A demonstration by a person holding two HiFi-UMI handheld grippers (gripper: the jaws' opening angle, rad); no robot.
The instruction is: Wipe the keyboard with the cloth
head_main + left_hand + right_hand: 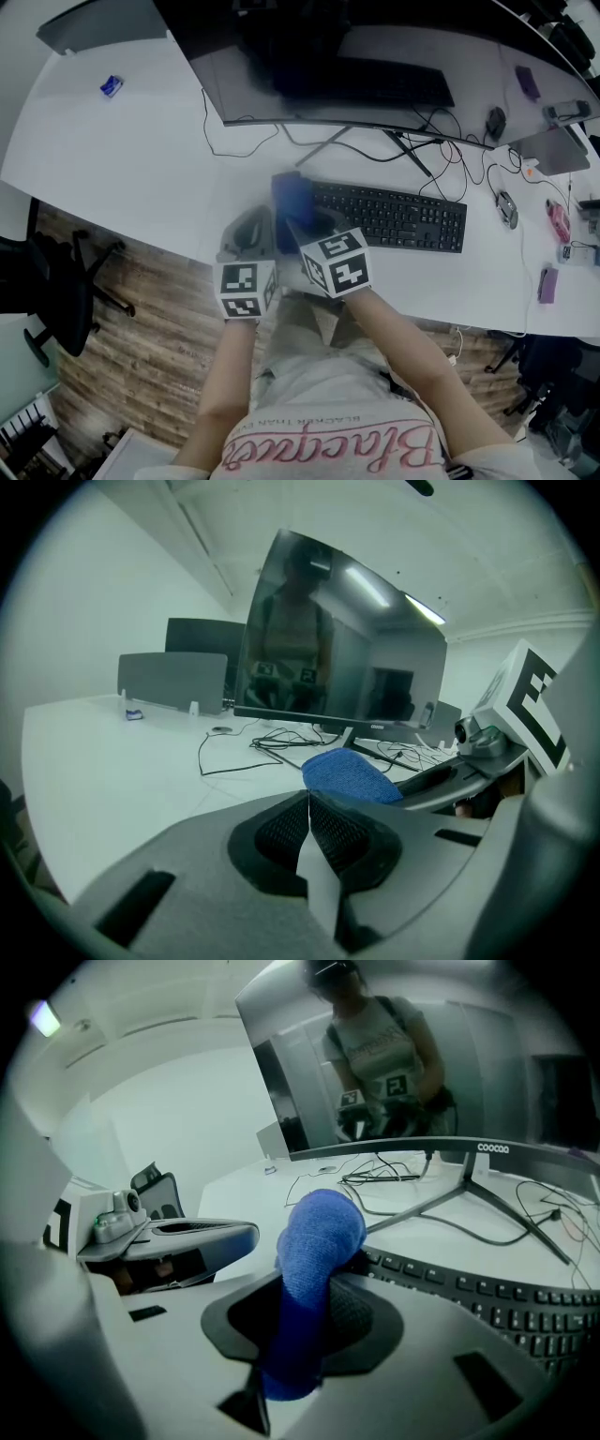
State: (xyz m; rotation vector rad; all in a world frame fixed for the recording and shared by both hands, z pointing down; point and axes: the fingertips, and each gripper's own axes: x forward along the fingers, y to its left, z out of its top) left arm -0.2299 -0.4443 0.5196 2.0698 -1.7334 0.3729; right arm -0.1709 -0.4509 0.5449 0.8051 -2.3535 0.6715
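Head view: your right gripper (307, 223) holds the cloth (292, 199) over the keyboard's (403, 217) left end.

Left gripper view: your left gripper (307, 808) is closed and empty.

Right gripper view: the jaws clamp the cloth. Wiping looks barely started, with nearly all keys remaining.

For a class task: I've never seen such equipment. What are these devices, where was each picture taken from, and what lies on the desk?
A person, not a robot, holds a two-jaw gripper in each hand; the patterned cubes belong to them. One picture comes from a head camera looking down, the others from cameras on each gripper. The left gripper has its jaws together, empty. The right gripper clamps a blue cloth at the left end of a black keyboard. The desk carries a monitor and cables.
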